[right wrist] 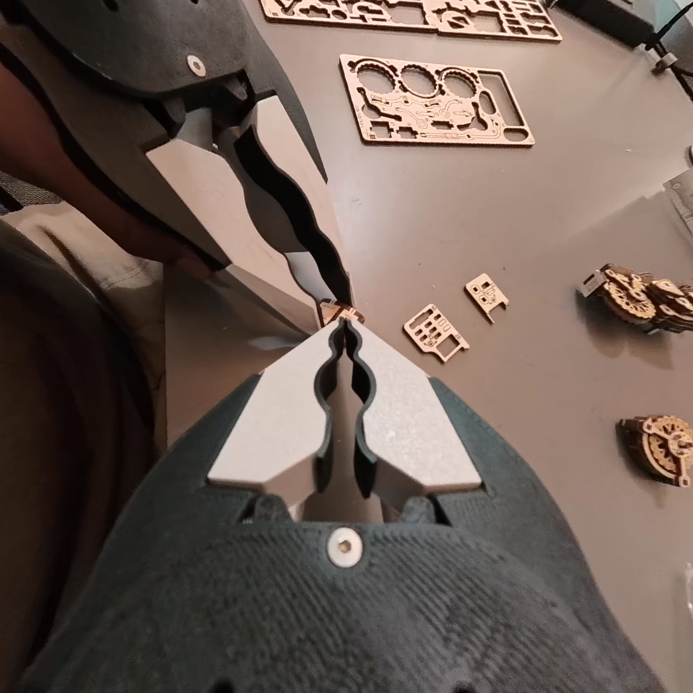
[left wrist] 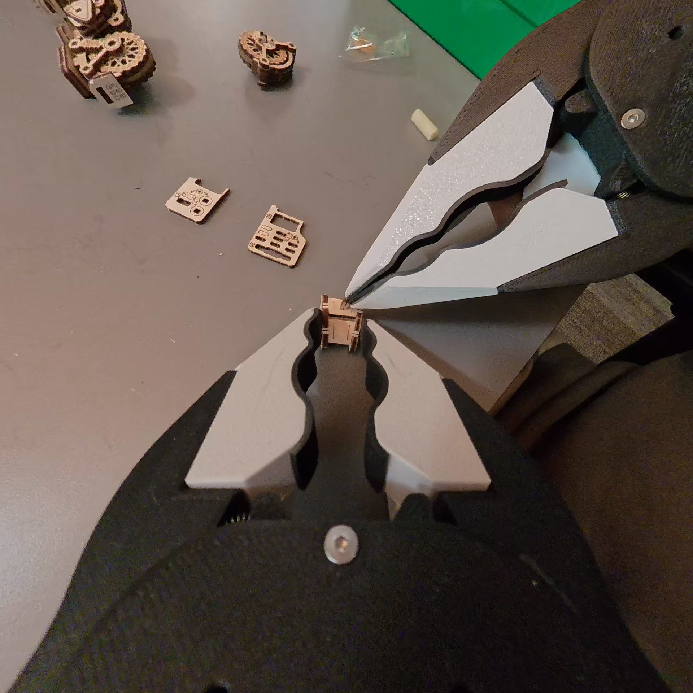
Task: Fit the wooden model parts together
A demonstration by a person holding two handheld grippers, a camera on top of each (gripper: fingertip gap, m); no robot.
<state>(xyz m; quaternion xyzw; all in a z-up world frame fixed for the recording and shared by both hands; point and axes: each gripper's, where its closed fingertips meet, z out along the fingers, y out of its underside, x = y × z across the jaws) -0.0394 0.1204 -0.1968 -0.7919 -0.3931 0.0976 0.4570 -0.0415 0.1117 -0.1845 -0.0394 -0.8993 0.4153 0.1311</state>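
My left gripper [left wrist: 340, 321] is shut on a small wooden box-shaped assembly [left wrist: 340, 327], held above the grey table [left wrist: 112, 300] near its front edge. My right gripper [right wrist: 345, 321] is shut, its tips pinching a thin wooden piece at the assembly's top corner [right wrist: 339, 313]; it also shows in the left wrist view [left wrist: 350, 299], coming in from the upper right. Two flat loose wooden plates lie on the table: one with slots [left wrist: 277, 241] [right wrist: 435, 332] and one with round holes [left wrist: 195, 200] [right wrist: 486, 296].
Two built gear assemblies stand farther off [left wrist: 103, 56] [left wrist: 267, 55] [right wrist: 637, 300] [right wrist: 654, 450]. Punched-out wooden sheets [right wrist: 435, 101] [right wrist: 412, 17] lie at the far side. A clear plastic bag [left wrist: 375, 42], a small white cylinder [left wrist: 424, 123] and a green mat [left wrist: 468, 30] are near the table's edge. Both grippers' tips are close together, under 4 cm apart.
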